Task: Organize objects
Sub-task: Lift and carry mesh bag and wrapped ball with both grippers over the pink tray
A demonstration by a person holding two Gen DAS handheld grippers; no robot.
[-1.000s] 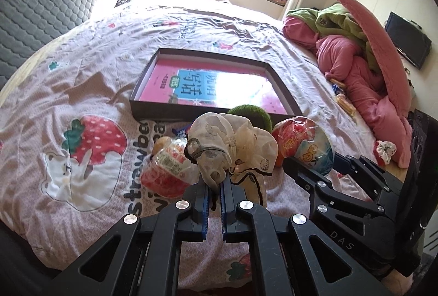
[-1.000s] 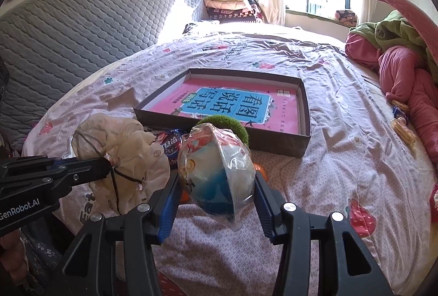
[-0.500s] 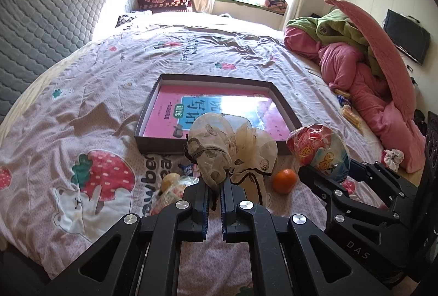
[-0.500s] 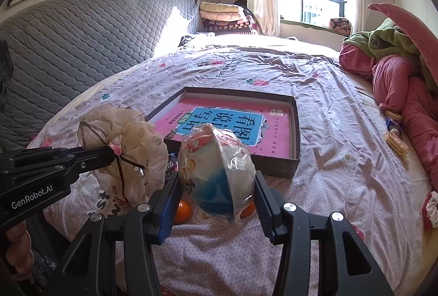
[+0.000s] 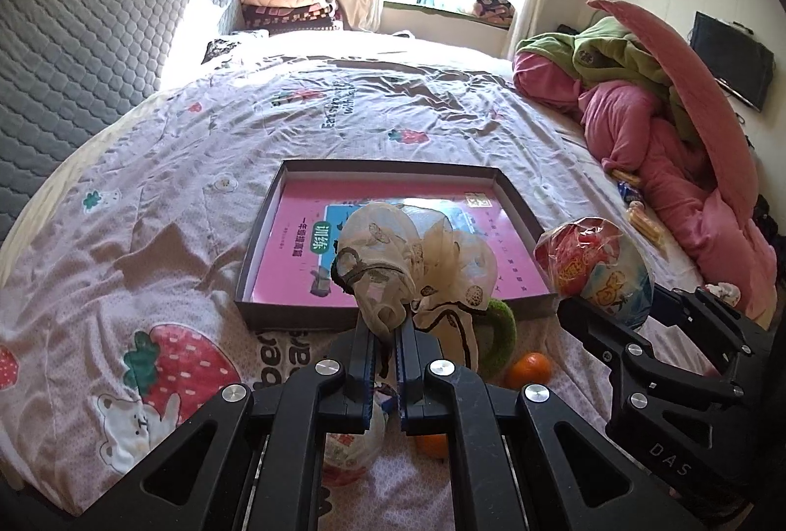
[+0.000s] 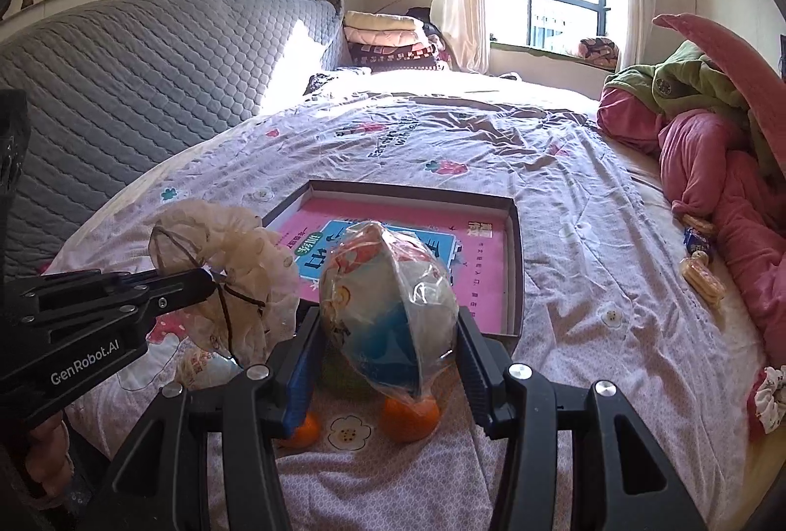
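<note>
On a bed [image 5: 206,167] whose shallow box [image 5: 516,197] is holding only a pink book, the left gripper [image 5: 385,324] is pinching a cream scrunchie [image 5: 417,256] and the right gripper [image 6: 388,334] is clasping a wrapped snack [image 6: 388,300] near the box's front edge, while oranges [image 5: 528,369] are waiting.

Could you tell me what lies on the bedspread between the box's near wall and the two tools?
In the left wrist view, a green ring and two oranges lie before the box.
</note>
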